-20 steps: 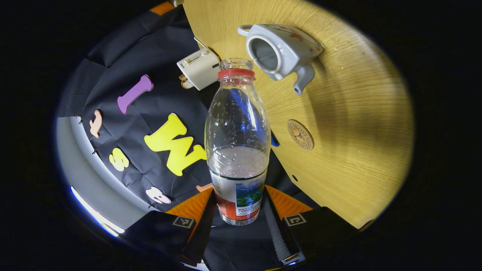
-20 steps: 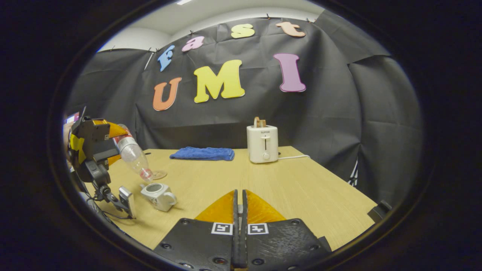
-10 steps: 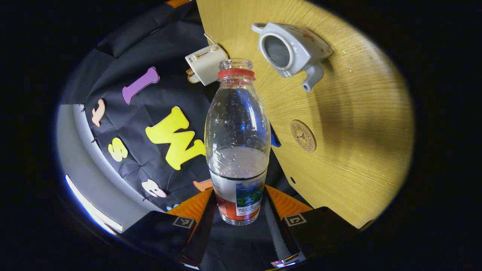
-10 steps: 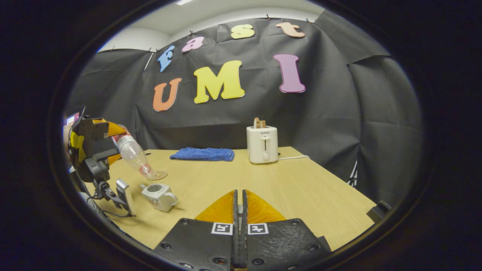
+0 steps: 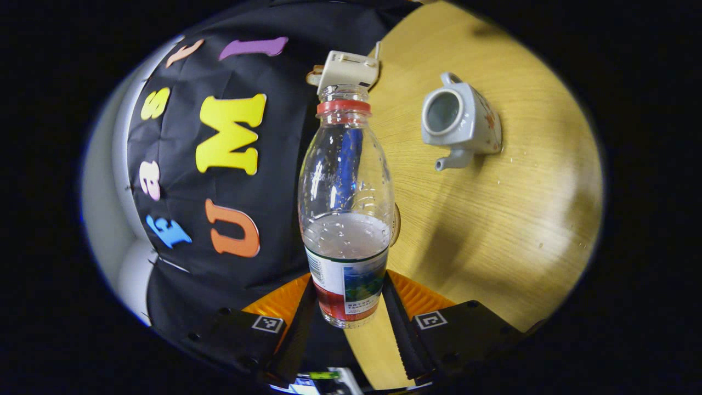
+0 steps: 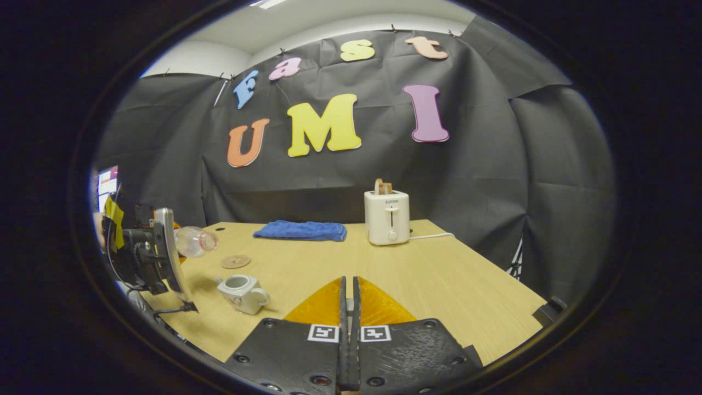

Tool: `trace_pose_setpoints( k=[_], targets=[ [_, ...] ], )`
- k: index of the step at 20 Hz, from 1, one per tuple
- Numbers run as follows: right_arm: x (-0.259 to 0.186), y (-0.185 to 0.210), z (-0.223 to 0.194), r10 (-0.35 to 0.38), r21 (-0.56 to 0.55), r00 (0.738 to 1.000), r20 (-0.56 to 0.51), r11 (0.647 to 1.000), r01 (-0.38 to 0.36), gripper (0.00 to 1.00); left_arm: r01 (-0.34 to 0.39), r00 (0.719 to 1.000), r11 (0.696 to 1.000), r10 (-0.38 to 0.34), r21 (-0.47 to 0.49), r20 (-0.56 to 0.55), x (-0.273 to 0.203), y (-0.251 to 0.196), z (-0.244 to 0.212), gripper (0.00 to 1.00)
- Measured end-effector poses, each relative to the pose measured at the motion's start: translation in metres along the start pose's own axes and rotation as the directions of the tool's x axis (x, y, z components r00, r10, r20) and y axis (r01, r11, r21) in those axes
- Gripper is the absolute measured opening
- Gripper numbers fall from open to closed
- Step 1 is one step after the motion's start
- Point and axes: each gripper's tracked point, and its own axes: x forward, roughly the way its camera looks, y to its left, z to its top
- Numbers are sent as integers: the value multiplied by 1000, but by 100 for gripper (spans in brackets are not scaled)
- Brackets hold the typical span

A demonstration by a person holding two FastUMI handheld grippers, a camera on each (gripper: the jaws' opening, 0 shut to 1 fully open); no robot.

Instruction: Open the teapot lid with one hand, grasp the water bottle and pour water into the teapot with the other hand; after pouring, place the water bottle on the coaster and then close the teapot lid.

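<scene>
Currently left gripper point(image 5: 346, 323) fingers clamp the water bottle point(image 5: 345, 219); right gripper point(image 6: 349, 307) fingers together. Level it upright before the coaster point(image 6: 236, 261), beside the lidless teapot point(image 6: 243, 292).

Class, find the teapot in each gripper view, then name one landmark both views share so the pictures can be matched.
Left gripper view: the teapot sits upper right on the table, lid off, right of the water bottle.
Right gripper view: the teapot is lower left, near the left gripper.
Shared landmark: the toaster.
</scene>
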Motion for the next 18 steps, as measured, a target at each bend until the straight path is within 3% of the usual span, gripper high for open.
trace_pose_setpoints(
  k=[3,5,7,10,11,15,18],
  targets=[
    [0,8,3,13,-8,1000,3,1000,-13,0,4,1000,970,3,-244,30,-8,5,-1,72],
    [1,13,5,20,-12,1000,2,1000,-20,0,30,998,915,-7,-403,59,-12,7,-2,72],
    [2,18,10,27,-3,1000,5,1000,-27,0,68,995,837,-19,-543,96,-8,11,1,72],
    [1,27,14,33,-5,999,10,999,-33,0,131,989,675,-36,-726,144,-3,17,2,72],
    [1,28,14,33,-12,999,11,999,-33,0,151,986,622,-34,-768,166,0,22,6,72],
    [3,33,11,32,-20,999,2,999,-32,0,238,965,461,-10,-855,263,13,37,20,72],
    [5,34,9,28,-20,1000,-3,999,-28,0,267,952,421,23,-867,305,36,58,35,74]
  ],
)
